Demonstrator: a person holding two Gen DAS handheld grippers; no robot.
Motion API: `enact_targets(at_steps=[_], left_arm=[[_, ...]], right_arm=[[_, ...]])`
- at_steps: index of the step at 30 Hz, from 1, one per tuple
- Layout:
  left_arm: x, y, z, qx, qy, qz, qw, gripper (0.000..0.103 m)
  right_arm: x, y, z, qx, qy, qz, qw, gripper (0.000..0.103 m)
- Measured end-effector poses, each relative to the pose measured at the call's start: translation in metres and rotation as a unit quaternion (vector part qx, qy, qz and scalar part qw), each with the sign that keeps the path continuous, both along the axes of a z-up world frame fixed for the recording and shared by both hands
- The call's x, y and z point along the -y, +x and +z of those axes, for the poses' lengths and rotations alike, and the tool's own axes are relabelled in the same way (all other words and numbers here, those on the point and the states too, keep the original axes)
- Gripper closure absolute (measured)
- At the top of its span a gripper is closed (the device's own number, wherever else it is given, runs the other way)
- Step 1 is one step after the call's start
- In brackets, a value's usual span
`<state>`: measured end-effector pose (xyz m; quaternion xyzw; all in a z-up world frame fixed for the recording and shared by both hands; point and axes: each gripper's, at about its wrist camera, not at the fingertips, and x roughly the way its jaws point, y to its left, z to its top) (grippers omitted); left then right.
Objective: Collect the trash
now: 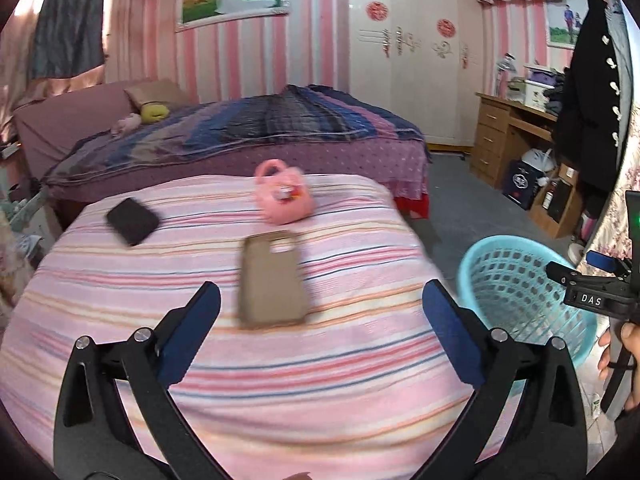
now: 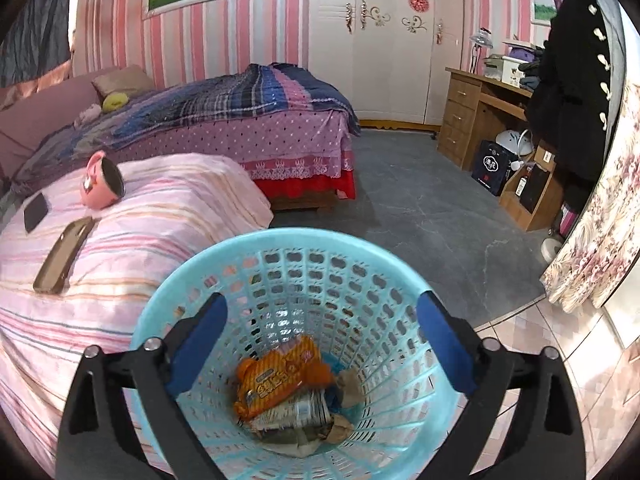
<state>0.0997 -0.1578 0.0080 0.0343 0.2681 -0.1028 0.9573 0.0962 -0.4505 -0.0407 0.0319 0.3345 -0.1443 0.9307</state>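
Above a pink striped blanket (image 1: 320,360), the left gripper (image 1: 320,324) hangs with its blue-padded fingers spread wide and nothing between them; just ahead of the tips lies a flat brown phone case (image 1: 274,280), its long axis running straight away from the gripper, cutout end farthest. Beyond it sit a pink toy mug (image 1: 284,198) and, off to the left, a small black pad (image 1: 132,220). The right gripper (image 2: 324,336), likewise wide apart and empty, hovers over the mouth of a turquoise plastic basket (image 2: 192,276). Only the right wrist view looks down inside, showing an orange snack wrapper (image 2: 280,372) lying diagonally atop crumpled paper trash (image 2: 296,412) at the bottom. Only the left wrist view shows the right gripper from outside, at the basket's far side, with part of a hand (image 1: 624,344) on it.
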Motion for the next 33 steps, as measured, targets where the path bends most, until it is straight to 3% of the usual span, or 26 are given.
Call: enact_targets(at_steps=[7,18,33], left_arm=[[-0.067,-0.030,-0.004,-0.010,-0.023,0.037,0.9990,0.005],[-0.117,-0.087,-0.021,-0.012,-0.020,0.056,0.9981,0.005],[-0.138,-0.120,-0.021,0.025,-0.006,0.061,0.9978,0.005]], right_arm=[[-0.054,-0.023,0.015,0.011,-0.011,0.052,0.999,0.005],[-0.155,-0.095,0.031,0.069,0.009,0.087,0.994,0.005],[-0.224,-0.137,0.035,0.104,-0.018,0.095,0.990,0.005]])
